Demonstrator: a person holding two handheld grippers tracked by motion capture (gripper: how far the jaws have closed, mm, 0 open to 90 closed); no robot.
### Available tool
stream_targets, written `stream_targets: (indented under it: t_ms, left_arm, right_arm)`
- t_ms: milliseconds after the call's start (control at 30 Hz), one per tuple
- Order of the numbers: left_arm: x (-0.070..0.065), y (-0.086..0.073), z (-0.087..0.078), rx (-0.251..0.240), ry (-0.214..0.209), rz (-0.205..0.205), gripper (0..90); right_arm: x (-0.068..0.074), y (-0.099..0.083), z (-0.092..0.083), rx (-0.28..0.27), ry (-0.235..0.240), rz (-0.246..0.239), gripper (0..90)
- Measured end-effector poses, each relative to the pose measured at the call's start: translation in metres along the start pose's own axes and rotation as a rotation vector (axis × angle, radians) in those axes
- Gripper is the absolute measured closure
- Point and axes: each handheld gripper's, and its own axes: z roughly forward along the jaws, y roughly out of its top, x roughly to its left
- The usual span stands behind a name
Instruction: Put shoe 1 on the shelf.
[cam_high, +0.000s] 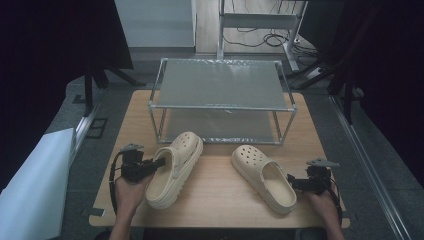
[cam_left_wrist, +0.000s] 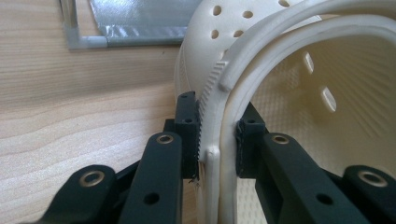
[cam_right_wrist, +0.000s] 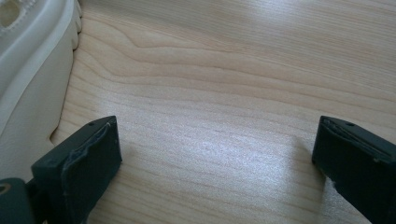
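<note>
L gripper (cam_high: 159, 163) fingers clamped on left clog's (cam_high: 175, 167) heel rim; lift level toward rack (cam_high: 220, 100). R gripper (cam_high: 292, 183) fingers apart, empty, beside right clog (cam_high: 262, 176).

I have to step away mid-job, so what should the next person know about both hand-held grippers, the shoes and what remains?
Left hand-held gripper: shut on the side wall of the left clog, which looks tilted, its toe near the rack's lower shelf.
Right hand-held gripper: open, nothing between the jaws, beside the heel of the right clog.
Right clog lies flat on the wooden table, untouched.
Metal two-tier rack stands behind both clogs; its shelves hold no shoe.
Done: left clog gripped.
Left, probably: set the left clog on the rack, then grip and place the right one.
</note>
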Motion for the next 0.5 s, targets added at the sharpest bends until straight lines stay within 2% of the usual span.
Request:
stream_targets:
  t_ms: [500]
  left_arm:
    - [-0.017,0.026,-0.043,-0.041,-0.092,-0.028,75.5]
  right_arm:
    - [0.0,0.0,0.0,0.001,0.0,-0.002,0.9]
